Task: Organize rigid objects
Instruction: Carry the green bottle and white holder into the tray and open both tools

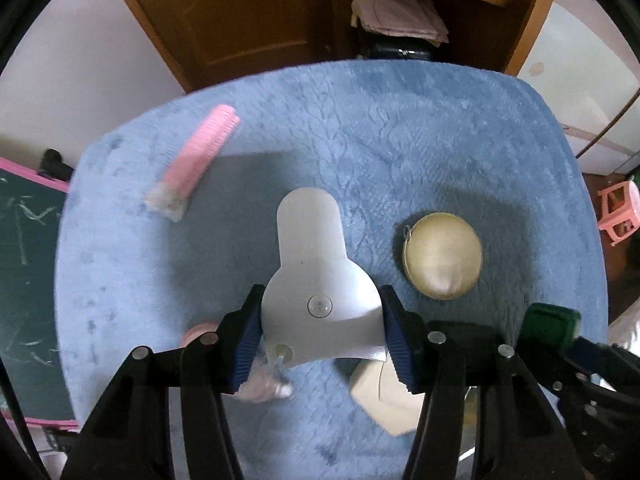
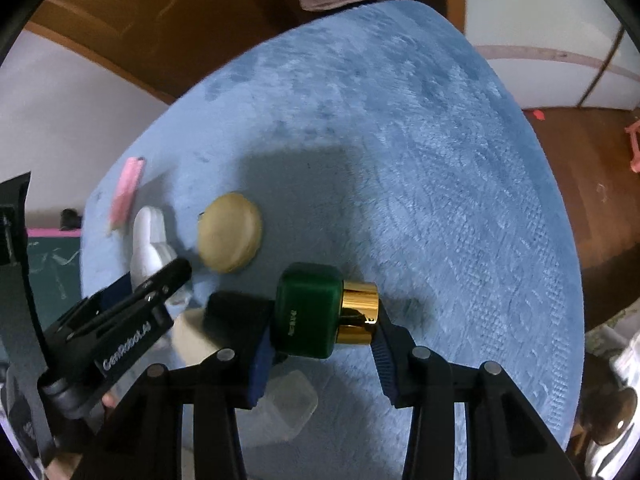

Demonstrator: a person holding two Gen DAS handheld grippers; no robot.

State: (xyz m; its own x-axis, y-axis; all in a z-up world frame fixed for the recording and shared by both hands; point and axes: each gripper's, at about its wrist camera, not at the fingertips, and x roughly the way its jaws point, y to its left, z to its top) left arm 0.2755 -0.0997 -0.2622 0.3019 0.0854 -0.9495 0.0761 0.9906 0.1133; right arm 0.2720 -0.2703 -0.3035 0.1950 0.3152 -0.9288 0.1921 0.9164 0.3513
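Left wrist view: left gripper (image 1: 322, 336) has its blue pads closed on the wide end of a white plastic holder (image 1: 316, 276), held above the blue plush mat (image 1: 400, 140). Lying loose on the mat: pink comb (image 1: 200, 160) at far left, round beige case (image 1: 442, 256) to the right, a cream box (image 1: 384, 400) partly hidden under the right pad. A small pink item near the left pad is too blurred to identify.

Right wrist view: right gripper (image 2: 320, 340) clamps a green bottle (image 2: 308, 312) lying sideways, one pad against its base, the other on its gold cap (image 2: 358, 312). A clear plastic box (image 2: 286, 404) sits just below.

Progress, judged: early to middle. Two items in hand, neither set down; comb, case and boxes lie scattered, no visible grouping or container.

Surface: soft pile, rounded edges. Room: wooden cabinet (image 1: 240, 12) behind, green chalkboard (image 1: 28, 248) left, pink stool (image 1: 616, 212) right.
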